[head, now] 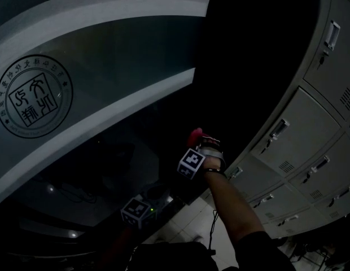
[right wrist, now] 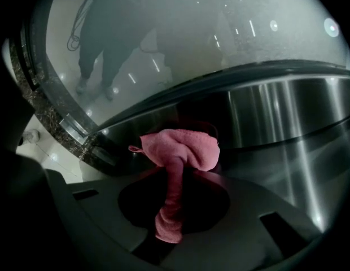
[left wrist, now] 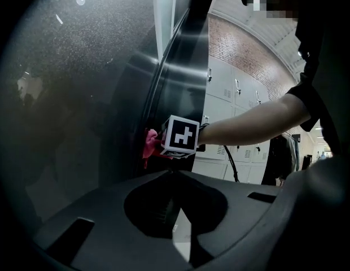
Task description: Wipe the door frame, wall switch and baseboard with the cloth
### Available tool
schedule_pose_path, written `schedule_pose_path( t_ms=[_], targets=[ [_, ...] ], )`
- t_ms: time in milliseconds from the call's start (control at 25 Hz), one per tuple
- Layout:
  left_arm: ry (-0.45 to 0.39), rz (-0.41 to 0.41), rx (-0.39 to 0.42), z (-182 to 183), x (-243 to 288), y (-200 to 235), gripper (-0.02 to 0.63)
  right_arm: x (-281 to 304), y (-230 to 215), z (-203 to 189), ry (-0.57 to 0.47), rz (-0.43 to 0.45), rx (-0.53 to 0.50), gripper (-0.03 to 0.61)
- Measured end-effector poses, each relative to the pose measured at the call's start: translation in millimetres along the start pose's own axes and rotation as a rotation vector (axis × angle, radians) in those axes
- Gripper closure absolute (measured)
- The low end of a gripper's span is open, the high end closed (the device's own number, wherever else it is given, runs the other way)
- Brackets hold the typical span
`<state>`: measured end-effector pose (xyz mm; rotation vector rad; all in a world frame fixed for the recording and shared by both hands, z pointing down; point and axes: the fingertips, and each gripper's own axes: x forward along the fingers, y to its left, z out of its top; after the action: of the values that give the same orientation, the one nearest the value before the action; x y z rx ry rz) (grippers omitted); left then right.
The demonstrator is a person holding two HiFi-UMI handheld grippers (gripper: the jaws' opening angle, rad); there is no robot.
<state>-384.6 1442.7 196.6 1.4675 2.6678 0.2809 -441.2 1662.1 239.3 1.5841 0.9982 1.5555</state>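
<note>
- Head view: the right gripper (head: pixel 202 149) is raised in the lower middle of the frame, with the pink cloth (head: pixel 194 135) at its tip. The cloth sits against the dark edge between the glass door (head: pixel 107 55) and the lockers (head: pixel 310 129), probably so that it faces the surface being wiped.
- Head view: the left gripper (head: pixel 140 210) hangs lower and further left, apart from the cloth. It seems to be parked out of the way.
- Left gripper view: this gripper's jaws meet at their tips with nothing between them, so it is idle. At mid-frame the cloth touches the metal door frame (left wrist: pixel 183 89), and the arm reaches in from the right to press it there.
- Right gripper view: the jaws are clamped on a twisted tail of the cloth. The bunched head of the cloth stands past the tips, at the centre, against the frame's shiny band. That grip likely keeps a soft pad forward, so the jaws stay off the metal.
- The frame wipe appears to be under way. No view shows the switch or the baseboard clearly.
</note>
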Motion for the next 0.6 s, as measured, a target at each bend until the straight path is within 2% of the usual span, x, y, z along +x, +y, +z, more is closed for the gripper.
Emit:
schedule_pose_path(
  t_ms=[320, 600],
  targets=[
    [0.015, 0.018, -0.008, -6, 1, 3, 0.620, 5, 26, -2, 0.015, 0.079, -0.007, 0.523],
    [0.038, 0.031, -0.011, -12, 4, 5, 0.620, 16, 60, -20, 0.040, 0.143, -0.016, 0.523]
  ],
)
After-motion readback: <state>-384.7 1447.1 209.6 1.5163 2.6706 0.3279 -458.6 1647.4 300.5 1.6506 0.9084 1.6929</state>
